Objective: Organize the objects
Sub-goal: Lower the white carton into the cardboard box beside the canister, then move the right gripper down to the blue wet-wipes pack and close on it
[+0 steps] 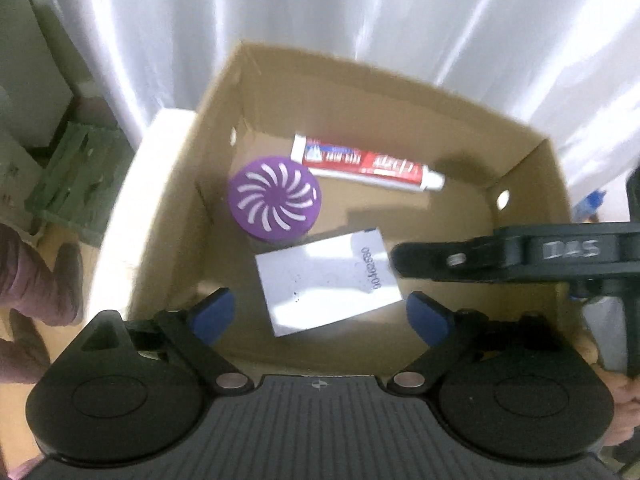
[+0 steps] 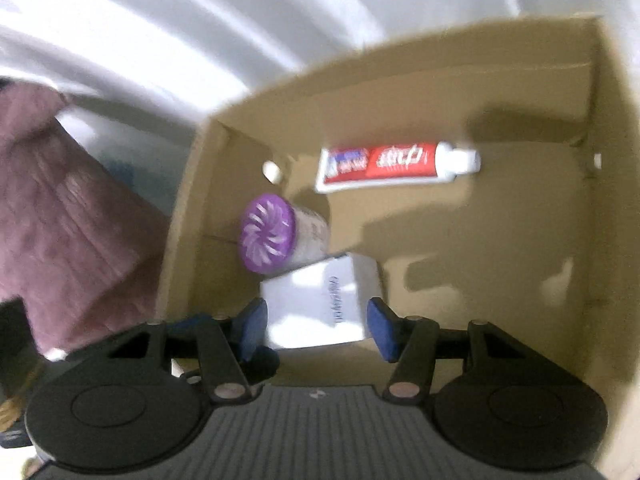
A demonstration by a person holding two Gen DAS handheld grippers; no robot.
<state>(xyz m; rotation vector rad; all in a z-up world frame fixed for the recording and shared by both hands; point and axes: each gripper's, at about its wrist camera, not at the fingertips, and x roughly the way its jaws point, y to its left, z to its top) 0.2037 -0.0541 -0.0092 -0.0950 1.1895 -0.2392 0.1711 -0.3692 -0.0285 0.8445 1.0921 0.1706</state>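
The white box [image 2: 320, 304] sits between the right gripper's [image 2: 316, 326] blue pads [image 2: 382, 328], which look clamped on its sides, low and centre in the right wrist view, above the floor of the carton [image 2: 520, 240]. The left gripper [image 1: 320, 316] hangs over the carton with its jaws wide apart and nothing between them. My judgement is that the box is being set down: lower it flat onto the bare floor, clear of the purple-lidded tub [image 2: 268, 236] at its upper left corner, then let go only once it rests. In the left wrist view the box's long axis runs from lower left to upper right; the toothpaste [image 1: 366, 164] lies nearly crosswise, cap toward the right.
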